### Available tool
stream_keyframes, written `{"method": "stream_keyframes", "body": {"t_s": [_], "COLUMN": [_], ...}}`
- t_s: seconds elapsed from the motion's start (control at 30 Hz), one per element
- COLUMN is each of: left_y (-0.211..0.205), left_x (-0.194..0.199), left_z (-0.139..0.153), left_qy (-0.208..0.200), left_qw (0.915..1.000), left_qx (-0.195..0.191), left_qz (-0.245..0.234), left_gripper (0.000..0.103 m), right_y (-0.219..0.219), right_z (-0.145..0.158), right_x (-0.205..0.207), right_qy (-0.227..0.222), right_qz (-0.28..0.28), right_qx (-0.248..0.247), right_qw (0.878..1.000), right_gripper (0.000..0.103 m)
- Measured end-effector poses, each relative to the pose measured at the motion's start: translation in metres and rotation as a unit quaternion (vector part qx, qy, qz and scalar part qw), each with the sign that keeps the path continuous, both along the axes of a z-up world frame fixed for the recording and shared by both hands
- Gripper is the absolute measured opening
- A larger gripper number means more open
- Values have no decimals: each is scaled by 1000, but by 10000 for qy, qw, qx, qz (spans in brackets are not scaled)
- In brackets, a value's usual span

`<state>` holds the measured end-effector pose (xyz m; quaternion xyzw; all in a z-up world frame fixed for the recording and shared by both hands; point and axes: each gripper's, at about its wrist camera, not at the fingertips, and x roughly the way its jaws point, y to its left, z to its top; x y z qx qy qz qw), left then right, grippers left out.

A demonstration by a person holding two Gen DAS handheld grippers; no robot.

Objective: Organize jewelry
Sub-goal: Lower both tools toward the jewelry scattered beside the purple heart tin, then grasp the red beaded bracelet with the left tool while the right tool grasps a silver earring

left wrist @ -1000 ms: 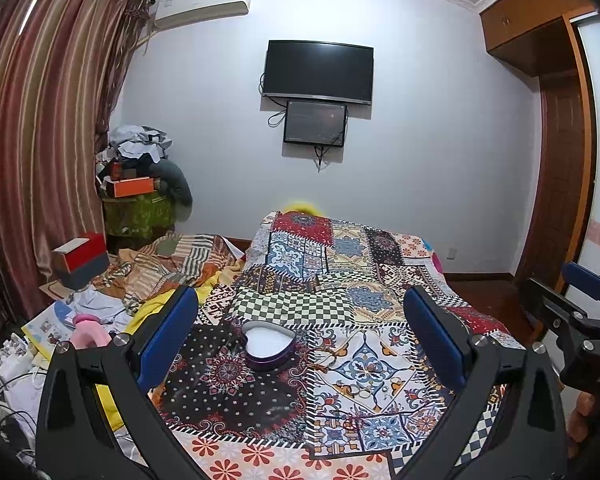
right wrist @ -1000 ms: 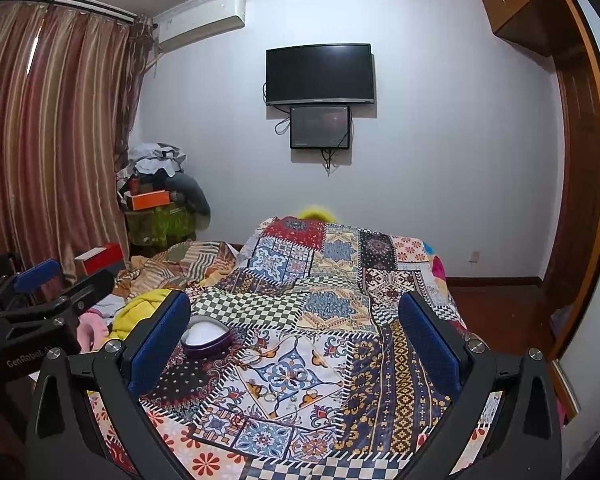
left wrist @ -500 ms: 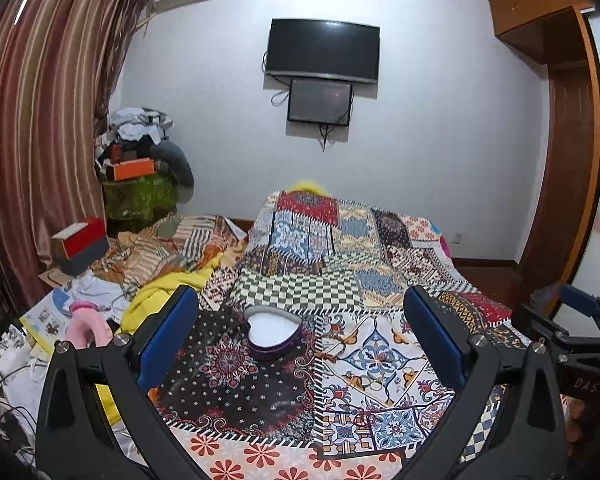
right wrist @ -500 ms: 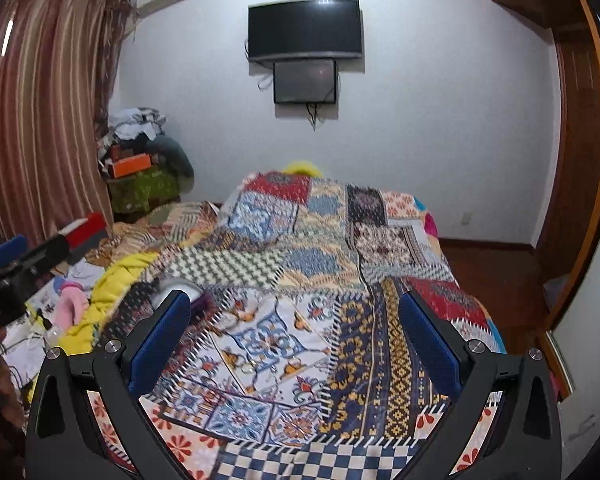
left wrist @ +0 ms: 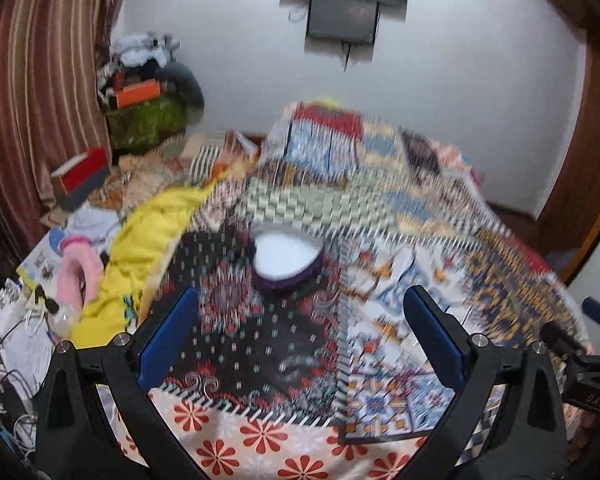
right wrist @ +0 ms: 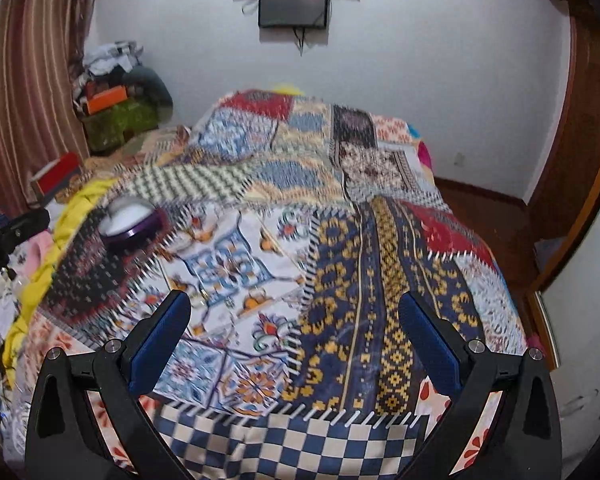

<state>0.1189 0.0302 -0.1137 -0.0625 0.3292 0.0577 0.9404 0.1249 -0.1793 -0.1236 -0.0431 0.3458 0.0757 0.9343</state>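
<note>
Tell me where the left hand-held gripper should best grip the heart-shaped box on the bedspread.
Probably across the purple side wall of the heart-shaped box, coming from above and in front. It sits open, white inside facing up, centred ahead of the open left hand-held gripper. Blur hides finer rim detail.

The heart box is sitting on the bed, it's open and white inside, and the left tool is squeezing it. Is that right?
Not quite. The heart box does sit on the bed, open and white inside, but the left tool isn't squeezing it. In the left wrist view its jaws stand wide open and nearer the camera than the box, touching nothing.
</note>
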Motion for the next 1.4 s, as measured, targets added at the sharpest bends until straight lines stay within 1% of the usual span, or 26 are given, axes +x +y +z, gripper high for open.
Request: {"method": "stream_keyframes", "body": {"t_s": [0.07, 0.17, 0.27, 0.4, 0.5, 0.6, 0.67, 0.87, 0.9, 0.93, 0.97, 1.03, 1.07, 1.1, 1.23, 1.33, 1.4], "left_y": [-2, -12, -24, -45, -60, -66, -67, -74, -75, -75, -75, -74, -72, -71, -65, -64, -62], "left_x": [6, 15, 22, 25, 27, 33, 36, 40, 40, 40, 40, 42, 42, 43, 44, 45, 45], "left_z": [-14, -32, -49, -65, -76, -87, -92, -103, -104, -105, -105, -105, -105, -105, -104, -103, -102], "left_qy": [210, 536, 853, 1137, 1327, 1530, 1618, 1649, 1647, 1634, 1622, 1614, 1608, 1606, 1602, 1583, 1545], "left_qw": [9998, 9983, 9950, 9887, 9826, 9773, 9749, 9705, 9700, 9695, 9696, 9692, 9692, 9690, 9670, 9673, 9691], "left_qx": [7, 86, -9, -48, -56, -152, -246, -319, -338, -360, -374, -411, -420, -447, -633, -614, -617], "left_qz": [-38, -209, -529, -976, -1301, -1459, -1510, -1730, -1755, -1788, -1794, -1813, -1816, -1823, -1877, -1882, -1823], "left_gripper": [103, 103, 103, 103, 91, 82, 81, 77, 73, 65, 62, 49, 45, 38, 35, 33, 33], "right_y": [-3, -6, -8, -12, -14, -16, -16, -19, -20, -20, -19, -18, -17, -16, -7, -1, 3], "right_z": [-8, -15, -22, -27, -30, -32, -34, -35, -34, -34, -34, -35, -36, -36, -38, -40, -43], "right_x": [4, 7, 11, 14, 15, 17, 19, 24, 25, 26, 27, 28, 28, 29, 30, 34, 39], "right_qy": [155, 267, 338, 426, 486, 534, 564, 645, 658, 673, 693, 729, 762, 782, 814, 788, 806], "right_qz": [0, 32, 20, 9, 11, 9, 18, 40, 49, 64, 87, 133, 176, 217, 388, 455, 493], "right_qx": [-1, 11, -13, 50, 88, 114, 131, 169, 182, 193, 208, 252, 289, 320, 391, 390, 406], "right_qw": [9999, 9996, 9994, 9991, 9988, 9985, 9983, 9978, 9977, 9975, 9973, 9969, 9965, 9962, 9952, 9951, 9947], "right_gripper": [103, 103, 103, 103, 103, 103, 103, 103, 103, 103, 103, 103, 103, 103, 103, 103, 103]}}
